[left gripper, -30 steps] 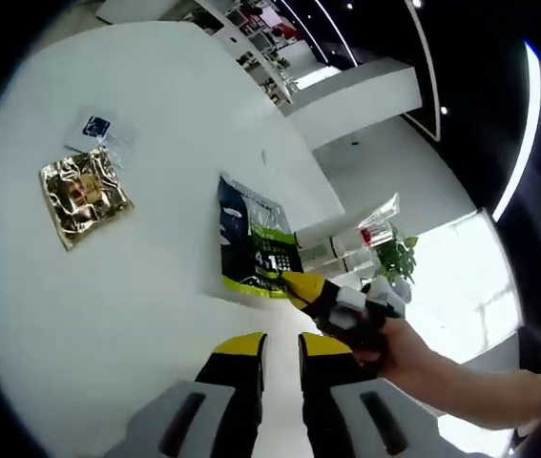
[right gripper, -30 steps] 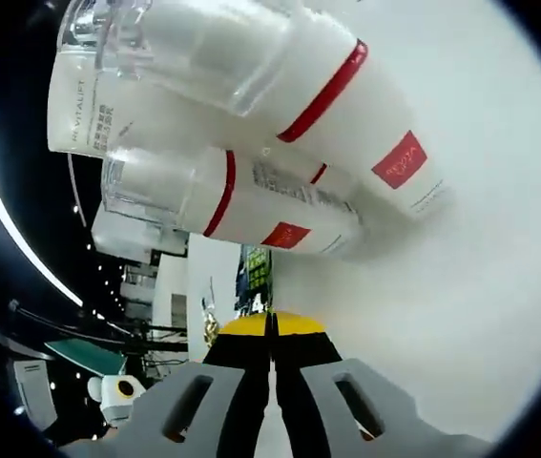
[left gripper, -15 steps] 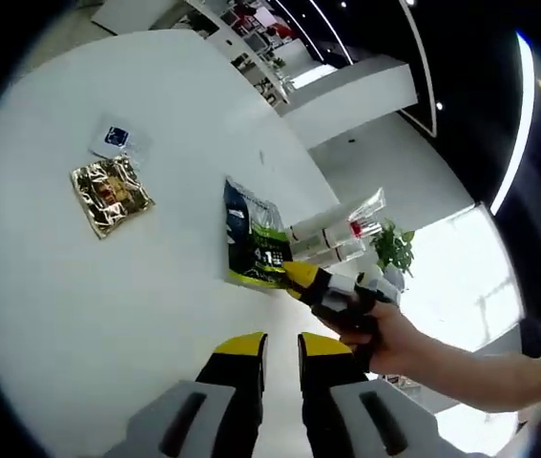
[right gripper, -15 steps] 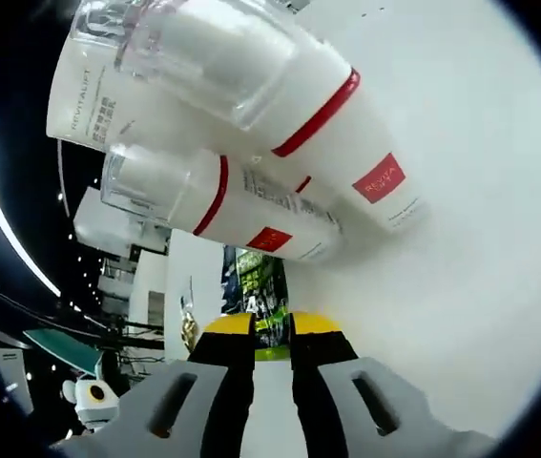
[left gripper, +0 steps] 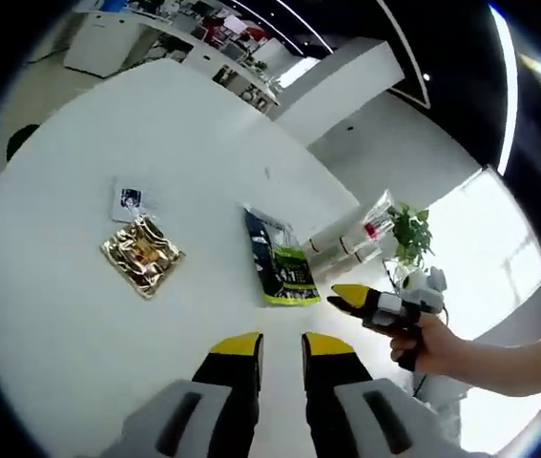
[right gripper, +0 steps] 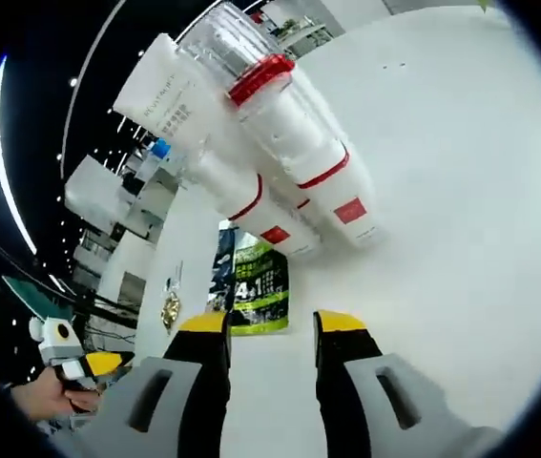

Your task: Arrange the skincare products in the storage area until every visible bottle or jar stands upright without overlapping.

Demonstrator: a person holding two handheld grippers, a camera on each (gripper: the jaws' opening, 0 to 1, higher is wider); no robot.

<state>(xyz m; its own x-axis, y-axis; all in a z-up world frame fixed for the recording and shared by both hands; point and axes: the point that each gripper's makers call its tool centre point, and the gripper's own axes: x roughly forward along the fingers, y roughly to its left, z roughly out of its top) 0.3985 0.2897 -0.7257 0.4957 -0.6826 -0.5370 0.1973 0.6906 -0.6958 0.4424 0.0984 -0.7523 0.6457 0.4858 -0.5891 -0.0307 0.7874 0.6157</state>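
three white skincare containers are standing bunched together on a round white table (left gripper: 79, 315) in a bright, open showroom with white counters, shelving and a large window. in the right gripper view, a bottle with a clear cap and red collar (right gripper: 284, 124) is standing in front, a smaller red-banded bottle (right gripper: 251, 205) is touching its side, and a white tube (right gripper: 170, 95) is rising behind them. the right gripper (right gripper: 270, 329) is hovering near the base of this group with its yellow-tipped jaws spread apart and nothing between them, just short of the bottles. a green and black pouch (right gripper: 251, 281) is lying flat on the table beside the bottles, just beyond the left jaw.

in the left gripper view, the same pouch (left gripper: 280, 267) is lying past the left gripper (left gripper: 280, 343), whose jaws are standing slightly parted and holding nothing. the skincare containers (left gripper: 361, 229) are showing small beyond the pouch, at the far edge of the table. a gold foil packet (left gripper: 141, 258) and a small white sachet (left gripper: 129, 198) are lying well apart from the pouch, on the side away from the bottles. a hand (left gripper: 437, 348) is gripping the right gripper (left gripper: 346, 298) just beside the pouch. a green plant (left gripper: 411, 229) is standing behind the bottles near the window.
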